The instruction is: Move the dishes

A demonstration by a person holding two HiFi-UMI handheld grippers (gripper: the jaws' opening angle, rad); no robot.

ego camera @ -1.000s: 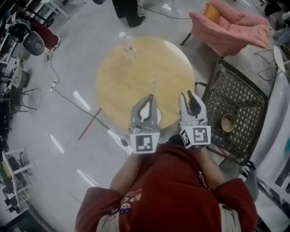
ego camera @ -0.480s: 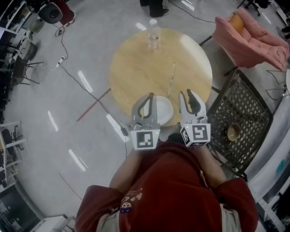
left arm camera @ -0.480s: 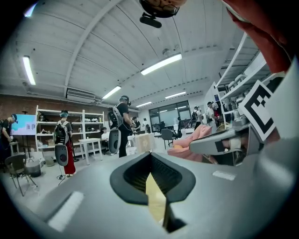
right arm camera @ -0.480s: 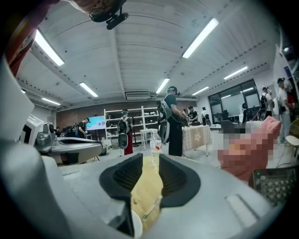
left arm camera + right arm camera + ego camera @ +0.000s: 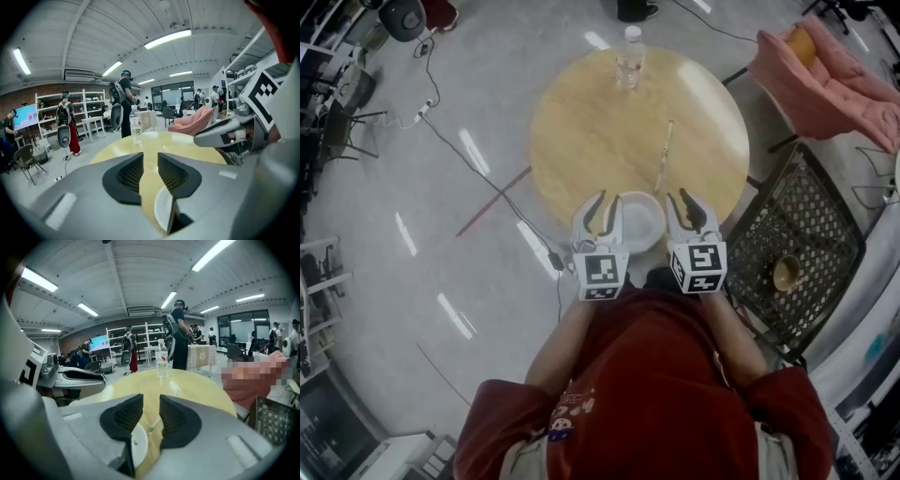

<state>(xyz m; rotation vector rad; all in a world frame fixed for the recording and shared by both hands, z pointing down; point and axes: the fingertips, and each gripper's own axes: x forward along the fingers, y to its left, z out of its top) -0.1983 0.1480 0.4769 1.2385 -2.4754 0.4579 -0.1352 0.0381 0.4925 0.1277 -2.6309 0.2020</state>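
No dish is moved yet, I judge. The dish (image 5: 639, 220) sits at the bench's (image 5: 581, 131) near edge, between the left hand-held gripper (image 5: 602, 199), its jaws just opening, and the right hand-held gripper (image 5: 686, 199). Both gape empty. Bare bench lies beyond, up to a far-edge bottle (image 5: 629, 56).

The grey left hand-held gripper (image 5: 607, 200) and the grey right hand-held gripper (image 5: 683, 199) are held out ahead of the chest, side by side and apart, both tilted a little downward. The left one's jaws have just been opening: a narrow gap shows between its dark ribbed pads (image 5: 127, 176), with nothing clamped. The right one's jaws also stand slightly parted, gripping nothing. The left forearm (image 5: 567, 342) and right forearm (image 5: 729, 337) reach forward behind them.
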